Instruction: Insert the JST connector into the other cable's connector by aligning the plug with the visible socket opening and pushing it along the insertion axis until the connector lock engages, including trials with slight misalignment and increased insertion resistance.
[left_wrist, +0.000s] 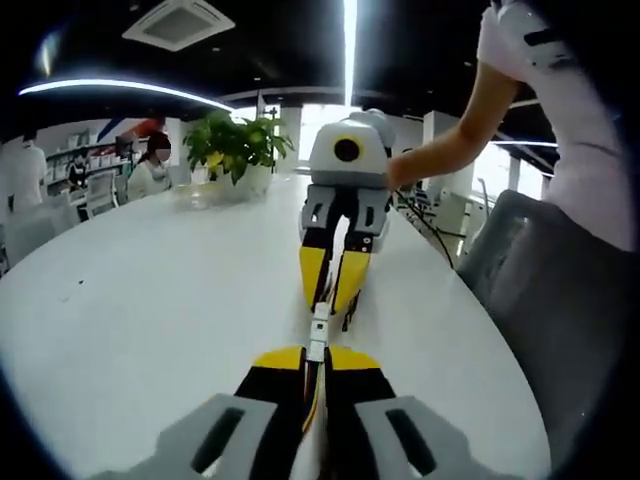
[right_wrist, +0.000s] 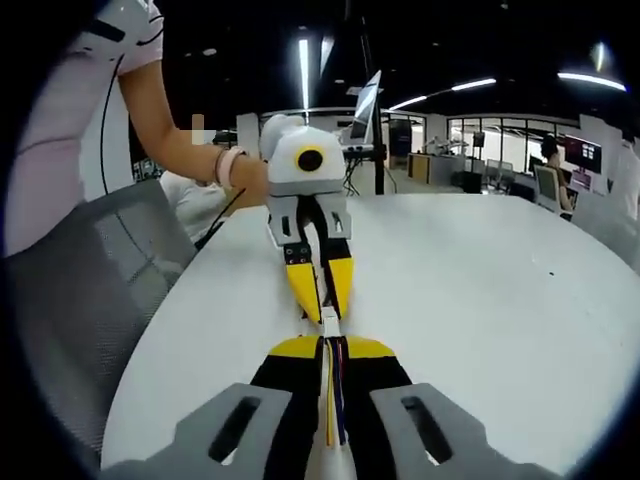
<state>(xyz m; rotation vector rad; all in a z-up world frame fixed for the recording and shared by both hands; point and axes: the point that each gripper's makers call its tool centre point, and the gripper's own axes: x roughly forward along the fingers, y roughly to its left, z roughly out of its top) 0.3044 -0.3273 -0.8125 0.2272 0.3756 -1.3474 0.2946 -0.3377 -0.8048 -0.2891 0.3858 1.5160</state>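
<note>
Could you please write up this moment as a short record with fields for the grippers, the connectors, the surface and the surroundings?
left hand-held gripper: shut on cable
right hand-held gripper: shut on cable
connectors: white, meeting tip to tip between the two grippers; whether the lock is engaged cannot be told
table: white, round-edged
chair: grey, beside the table
plant: at the table's far end

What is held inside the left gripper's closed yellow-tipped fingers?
Coloured wires run between the left gripper fingers to a white connector at their tips, meeting the right gripper. The connector joint itself is too covered to judge.
</note>
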